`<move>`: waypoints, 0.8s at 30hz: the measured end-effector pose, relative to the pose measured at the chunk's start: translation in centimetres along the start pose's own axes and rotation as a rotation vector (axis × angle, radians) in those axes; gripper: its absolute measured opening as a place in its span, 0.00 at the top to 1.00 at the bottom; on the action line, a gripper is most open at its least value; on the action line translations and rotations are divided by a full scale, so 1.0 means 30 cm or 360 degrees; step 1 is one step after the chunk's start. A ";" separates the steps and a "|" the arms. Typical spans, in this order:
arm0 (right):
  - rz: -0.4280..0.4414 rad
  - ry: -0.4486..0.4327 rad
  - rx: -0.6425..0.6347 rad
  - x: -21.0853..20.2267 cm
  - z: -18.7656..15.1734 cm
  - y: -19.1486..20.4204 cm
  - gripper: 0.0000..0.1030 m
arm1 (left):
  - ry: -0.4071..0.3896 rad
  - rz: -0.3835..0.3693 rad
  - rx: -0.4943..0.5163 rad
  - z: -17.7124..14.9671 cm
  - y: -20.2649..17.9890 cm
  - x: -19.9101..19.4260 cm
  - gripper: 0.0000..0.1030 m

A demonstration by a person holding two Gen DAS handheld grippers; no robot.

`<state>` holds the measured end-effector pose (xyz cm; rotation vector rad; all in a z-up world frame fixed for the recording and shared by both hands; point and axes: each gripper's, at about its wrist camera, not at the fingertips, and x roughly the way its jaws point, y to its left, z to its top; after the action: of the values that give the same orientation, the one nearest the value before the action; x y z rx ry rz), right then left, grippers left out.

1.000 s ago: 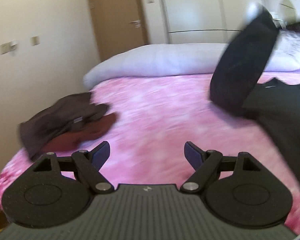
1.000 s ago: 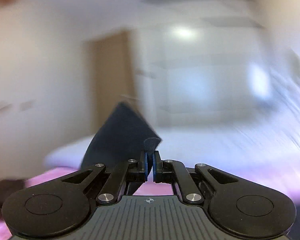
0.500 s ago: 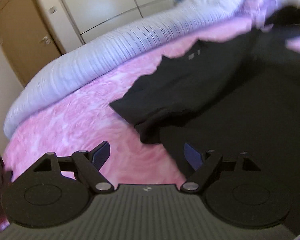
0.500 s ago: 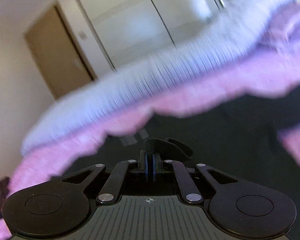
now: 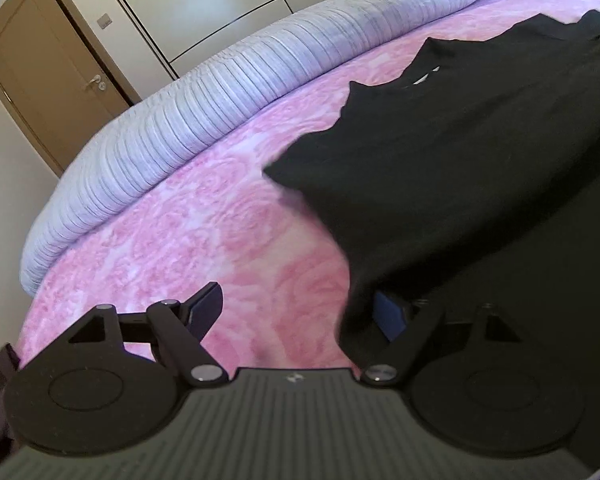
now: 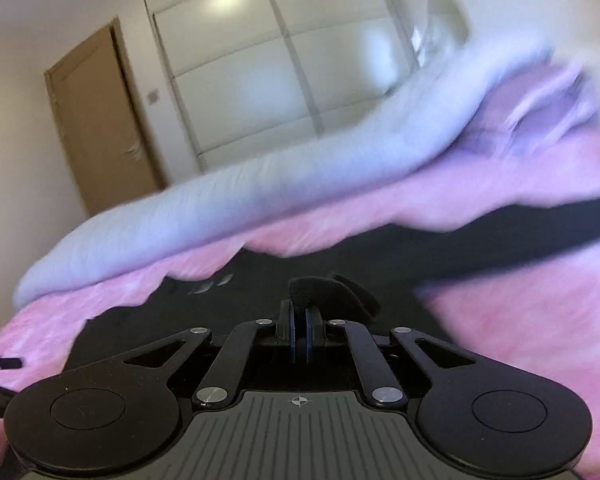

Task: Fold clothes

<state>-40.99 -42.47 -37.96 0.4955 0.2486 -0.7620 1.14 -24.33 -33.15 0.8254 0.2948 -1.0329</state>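
A black garment lay spread across the pink bedspread of the bed, its collar end toward the long pale bolster at the head edge and one sleeve reaching out toward the bed's middle. The right hand-held gripper was clamped on a fold of that black cloth, which stuck up between its pads. The left hand-held gripper stood with its fingers wide apart, low over the bedspread, the sleeve's hem draped over its right-side pad. This looked like the laying-out or sleeve-folding stage; the blurred right view left it unclear which. Any next fold would need the left fingers to close on the sleeve hem while the right kept its hold.
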 end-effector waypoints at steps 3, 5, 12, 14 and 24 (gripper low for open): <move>-0.0016 0.0197 0.0008 0.019 -0.042 -0.030 0.97 | 0.0006 0.0023 0.0001 0.000 0.006 0.024 0.24; -0.0002 0.0273 0.0008 0.033 -0.063 -0.036 0.97 | 0.0010 0.0038 0.0002 -0.001 0.010 0.040 0.24; 0.0016 0.0406 0.0019 0.026 -0.058 -0.039 0.97 | 0.0040 0.0022 -0.0106 -0.007 0.045 0.033 0.25; 0.0014 0.0455 0.0046 0.012 -0.060 -0.066 0.97 | 0.0039 0.0016 -0.0088 -0.014 0.039 0.014 0.27; -0.0162 0.0278 0.0328 -0.166 0.022 -0.293 0.84 | -0.0056 -0.0038 -0.0105 0.000 0.006 -0.181 0.27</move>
<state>-50.72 -45.25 -38.42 0.7505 0.3620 -0.8493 -1.45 -20.81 -29.94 0.7452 0.3076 -1.0538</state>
